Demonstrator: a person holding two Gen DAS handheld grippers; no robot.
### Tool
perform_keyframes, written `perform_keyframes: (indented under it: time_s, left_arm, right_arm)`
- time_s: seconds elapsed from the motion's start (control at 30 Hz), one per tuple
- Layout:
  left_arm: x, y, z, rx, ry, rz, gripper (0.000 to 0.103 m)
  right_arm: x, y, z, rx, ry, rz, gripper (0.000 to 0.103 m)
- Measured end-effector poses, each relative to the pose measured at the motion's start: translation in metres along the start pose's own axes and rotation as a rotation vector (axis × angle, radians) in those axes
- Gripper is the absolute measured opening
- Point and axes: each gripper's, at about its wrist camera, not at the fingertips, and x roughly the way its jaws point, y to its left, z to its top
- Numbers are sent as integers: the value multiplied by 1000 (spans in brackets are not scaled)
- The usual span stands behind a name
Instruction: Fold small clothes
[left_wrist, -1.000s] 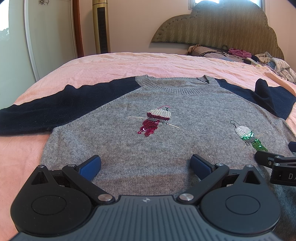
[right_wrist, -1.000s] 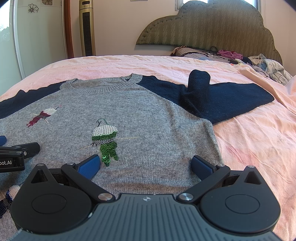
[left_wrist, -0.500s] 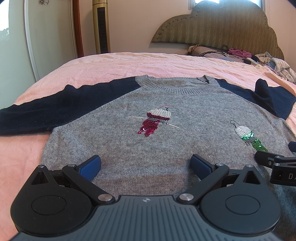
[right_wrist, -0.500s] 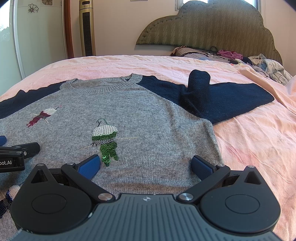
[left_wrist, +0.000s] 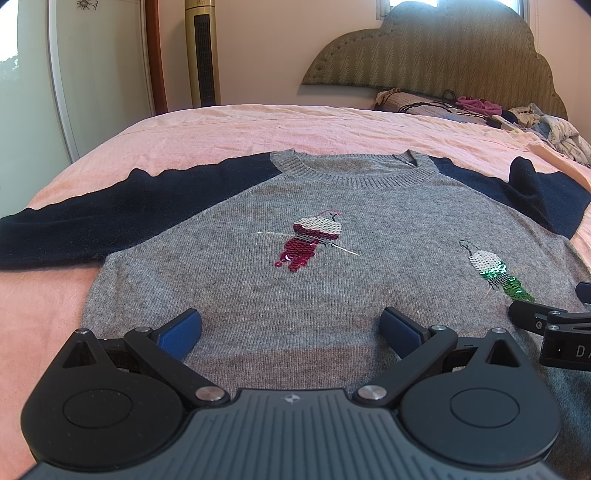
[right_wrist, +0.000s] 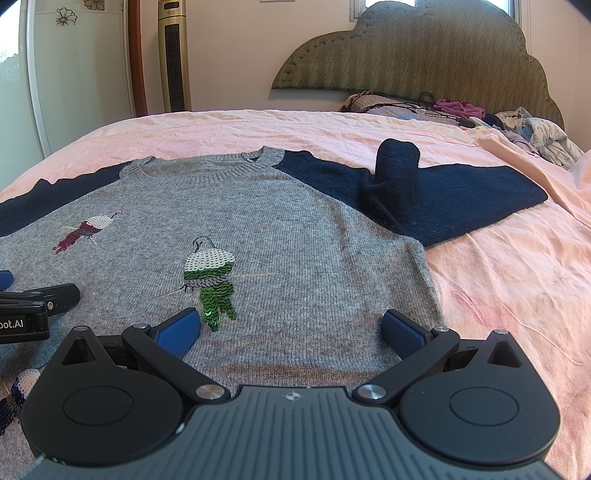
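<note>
A grey knit sweater (left_wrist: 295, 295) (right_wrist: 295, 229) with navy sleeves lies flat, front up, on the pink bed. It bears a red sequin bird (left_wrist: 306, 243) and a green sequin bird (right_wrist: 210, 284). The left sleeve (left_wrist: 110, 218) stretches out flat. The right sleeve (right_wrist: 443, 199) has a raised fold standing up in it. My left gripper (left_wrist: 290, 326) hovers open over the sweater's lower left body. My right gripper (right_wrist: 290, 328) hovers open over the lower right body, near the hem. Neither holds anything.
The pink bedsheet (right_wrist: 498, 277) spreads around the sweater. A pile of loose clothes (right_wrist: 461, 110) lies by the padded headboard (right_wrist: 424, 55). A tower fan (left_wrist: 202, 55) stands beyond the far edge of the bed.
</note>
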Motion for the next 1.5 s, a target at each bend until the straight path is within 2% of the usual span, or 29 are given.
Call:
perform_keyframes:
  time_s: [0.23, 0.3, 0.37, 0.4, 0.47, 0.53, 0.63, 0.73, 0.8, 0.87, 0.93, 1.0, 1.1, 1.17, 1.2, 1.3, 1.4, 1.47, 1.5]
  left_arm:
    - [0, 0, 0, 0, 0, 0, 103]
    - [0, 0, 0, 0, 0, 0, 103]
    - [0, 0, 0, 0, 0, 0, 103]
    - [0, 0, 0, 0, 0, 0, 103]
    - [0, 0, 0, 0, 0, 0, 103]
    - [0, 0, 0, 0, 0, 0, 103]
    - [0, 0, 0, 0, 0, 0, 103]
    - [0, 0, 0, 0, 0, 0, 103]
    - [0, 0, 0, 0, 0, -1, 103]
    - [0, 0, 0, 0, 0, -1, 103]
    - [0, 0, 0, -1, 0, -1, 103]
    - [0, 0, 0, 0, 0, -1, 103]
    - [0, -1, 0, -1, 0, -2, 103]
    - [0, -1, 0, -1, 0, -2, 103]
    - [0, 0, 0, -1, 0, -2, 103]
    - [2, 0, 1, -5, -1, -6, 103]
    - [1, 0, 2, -10, -3, -10, 103]
    - [-2, 0, 3, -11, -4, -11, 103]
    - [-2, 2, 1, -11, -4, -11, 103]
  right_arm:
    - [-1, -1, 1, -4, 5, 9, 103]
    - [-6, -7, 7, -10, 10, 52, 103]
    - [-20, -22, 19, 14, -55, 104, 103]
    - [-28, -36, 27, 39, -116, 128, 103]
    - [-36, -79, 41, 124, -213, 124, 103]
    - [-27, -129, 60, 209, -239, 116, 103]
    - [3, -218, 83, 446, -198, 62, 103]
    - [38, -293, 94, 702, -152, 58, 93]
    - [63, -324, 96, 803, -123, 51, 92]
    - [85, -340, 96, 852, -104, 43, 88]
    - [106, -346, 94, 871, -77, 39, 76]
    - [124, -349, 92, 866, -66, 33, 69]
    - [139, -350, 96, 849, -113, 25, 65]
    - [147, -353, 100, 846, -103, 9, 42]
    - [151, -354, 102, 841, -76, -12, 12]
    - [136, -344, 103, 804, -128, -3, 13]
    - [102, -315, 116, 715, -194, 78, 13]
    - [74, -277, 127, 636, -245, 177, 13]
    - [60, -249, 134, 589, -260, 264, 13]
